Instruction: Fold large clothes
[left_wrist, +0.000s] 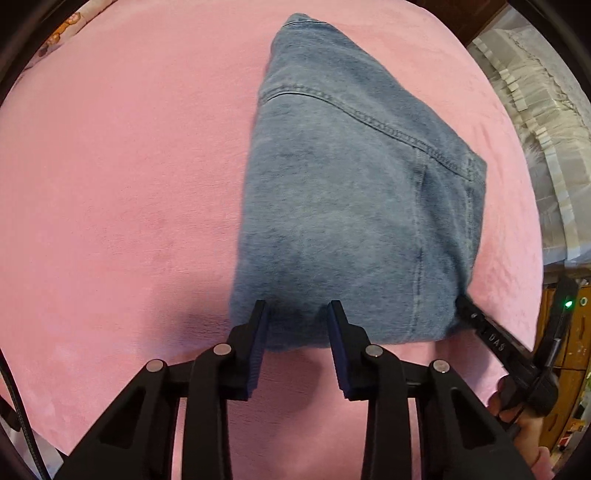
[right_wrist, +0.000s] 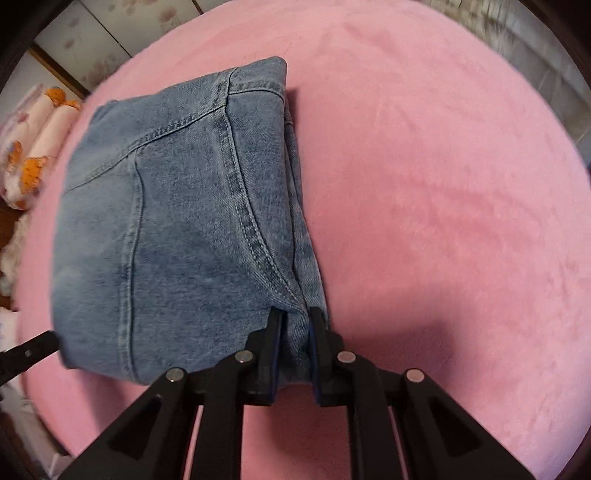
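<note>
A pair of blue denim jeans (left_wrist: 343, 206) lies folded into a thick rectangle on the pink blanket (left_wrist: 122, 192). My left gripper (left_wrist: 298, 308) stands open at the near edge of the jeans, with the fabric's edge between the jaws and a wide gap. My right gripper (right_wrist: 295, 317) is closed down on the near right corner of the jeans (right_wrist: 177, 229), with denim pinched between its pads. The right gripper's finger shows at the jeans' right corner in the left wrist view (left_wrist: 476, 321).
The pink blanket (right_wrist: 443, 206) covers the whole bed. A patterned pillow (right_wrist: 33, 147) lies at the far left. White frilled bedding (left_wrist: 546, 122) lies at the right, with wooden furniture (left_wrist: 565, 332) beyond the bed edge.
</note>
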